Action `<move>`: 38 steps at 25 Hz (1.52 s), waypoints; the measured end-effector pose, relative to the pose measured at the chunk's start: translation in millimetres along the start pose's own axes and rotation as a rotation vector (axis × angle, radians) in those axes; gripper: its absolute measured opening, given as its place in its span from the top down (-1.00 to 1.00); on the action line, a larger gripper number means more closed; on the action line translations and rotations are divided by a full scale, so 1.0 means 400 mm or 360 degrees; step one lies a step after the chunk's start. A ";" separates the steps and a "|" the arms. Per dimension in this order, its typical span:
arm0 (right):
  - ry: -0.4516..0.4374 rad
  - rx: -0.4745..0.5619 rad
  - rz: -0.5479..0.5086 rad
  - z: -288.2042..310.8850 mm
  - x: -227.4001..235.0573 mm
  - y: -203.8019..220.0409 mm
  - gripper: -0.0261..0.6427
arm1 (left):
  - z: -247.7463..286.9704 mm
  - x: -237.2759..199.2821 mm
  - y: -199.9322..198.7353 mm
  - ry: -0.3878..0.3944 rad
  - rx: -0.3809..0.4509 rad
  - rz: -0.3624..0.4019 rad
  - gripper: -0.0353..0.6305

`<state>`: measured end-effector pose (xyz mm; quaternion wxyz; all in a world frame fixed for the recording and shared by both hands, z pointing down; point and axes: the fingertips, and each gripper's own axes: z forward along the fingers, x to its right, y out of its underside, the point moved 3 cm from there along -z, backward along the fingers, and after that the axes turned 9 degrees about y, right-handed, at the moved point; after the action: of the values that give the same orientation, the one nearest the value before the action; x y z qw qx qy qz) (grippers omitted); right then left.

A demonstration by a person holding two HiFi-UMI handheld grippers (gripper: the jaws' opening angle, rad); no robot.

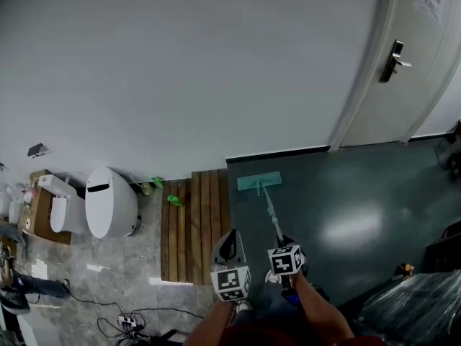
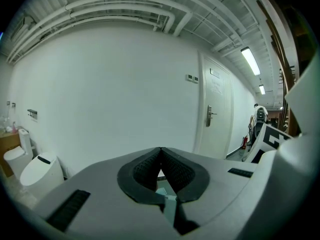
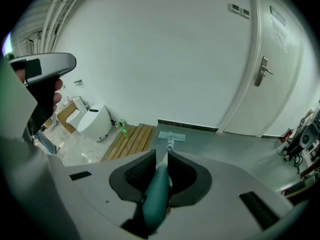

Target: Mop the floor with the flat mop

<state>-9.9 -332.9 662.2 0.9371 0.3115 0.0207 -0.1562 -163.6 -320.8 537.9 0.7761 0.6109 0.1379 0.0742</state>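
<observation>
1. Far left: a white oval toilet (image 1: 110,202) stands on pale tiled flooring, close to the white wall.
2. To its right, a brown slatted wooden platform (image 1: 194,222) lies flat. Its right edge meets the dark grey-green floor (image 1: 360,186).
3. The left gripper (image 2: 161,151) is held over the platform's near right corner. Its jaws are pressed together tip to tip. A sliver of teal shows in the gap behind the tips; what it is cannot be told.
4. The teal flat mop (image 1: 259,182) has its rectangular head flat on the dark floor, just beside the platform's far right corner and near the black skirting. Its pole slopes back toward the person.
5. The right gripper (image 3: 161,156) is clamped on the pole's teal grip, one jaw on either side.
6. Far right: a white door (image 1: 410,63) with a metal lever handle, closed.
</observation>
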 end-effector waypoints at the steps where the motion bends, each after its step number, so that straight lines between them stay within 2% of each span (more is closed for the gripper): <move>1: -0.0002 0.0002 -0.0003 0.010 0.007 -0.011 0.67 | 0.012 0.001 0.000 -0.0005 -0.0005 0.0002 0.85; 14: -0.0043 0.0001 -0.0031 0.110 0.092 -0.104 0.67 | 0.168 -0.006 -0.025 -0.0066 -0.0014 -0.0005 0.85; 27: -0.0016 -0.0028 -0.0061 0.126 0.031 -0.199 0.67 | 0.221 -0.118 -0.069 0.0008 0.0003 -0.0017 0.85; 38: -0.0021 -0.0044 -0.0050 0.126 0.042 -0.208 0.67 | 0.237 -0.115 -0.074 0.0033 -0.0005 -0.0026 0.85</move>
<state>-22.5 -430.3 652.4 0.9388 0.2972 0.0217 -0.1726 -179.9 -429.2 535.3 0.7761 0.6077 0.1508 0.0743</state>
